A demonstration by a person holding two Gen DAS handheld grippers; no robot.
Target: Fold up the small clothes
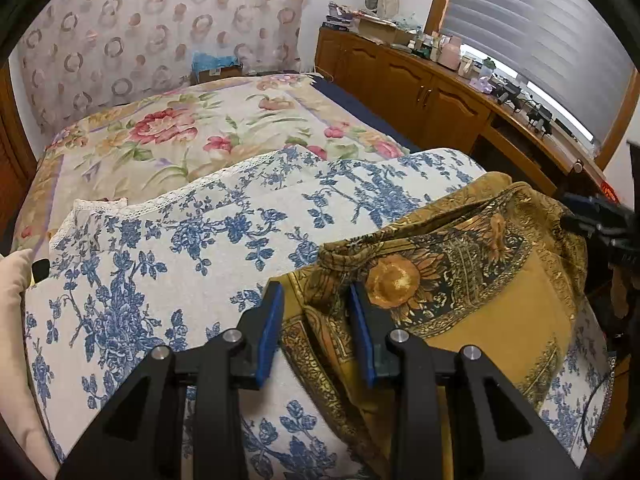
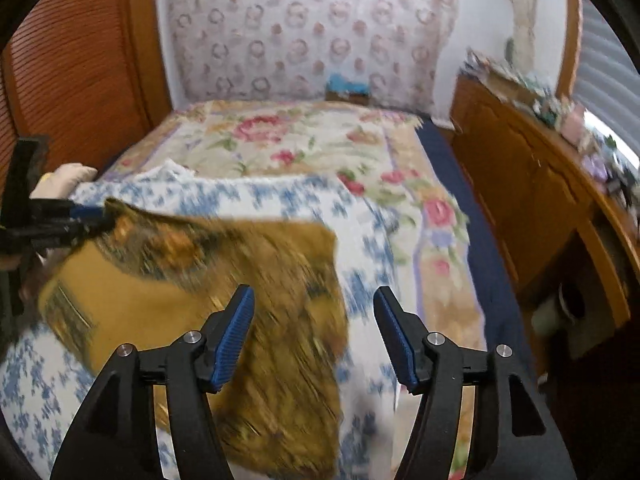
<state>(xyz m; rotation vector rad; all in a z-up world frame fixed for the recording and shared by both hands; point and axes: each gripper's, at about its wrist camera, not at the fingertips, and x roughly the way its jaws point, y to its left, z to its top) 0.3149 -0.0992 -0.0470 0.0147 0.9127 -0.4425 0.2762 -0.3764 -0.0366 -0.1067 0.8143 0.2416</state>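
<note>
Left tongs (image 1: pixel 316 304): blue pads part-way apart, a bunched fold of the mustard-yellow sunflower-print cloth (image 1: pixel 460 292) standing between them. Whether the pads actually pinch that fold I cannot tell; a gap shows beside each pad.

Right tongs (image 2: pixel 314 308): released, jaws spread wide, nothing gripped. They hang over the near right edge of the same cloth (image 2: pixel 192 280), which is blurred in that view.

The cloth lies partly folded and rumpled on a white quilted blanket with blue floral print (image 1: pixel 168 264), spread over the near end of the bed. In the right wrist view the left tongs (image 2: pixel 100 216) meet the cloth's far left corner.

Beyond the blue blanket, a cream bedspread with pink roses (image 1: pixel 180 136) covers the rest of the bed. A long brown wooden cabinet (image 1: pixel 408 88) runs along the right wall beneath slatted window blinds (image 1: pixel 540 28), its top cluttered with small items. A curtain with ring pattern (image 1: pixel 160 20) hangs behind the bed.
</note>
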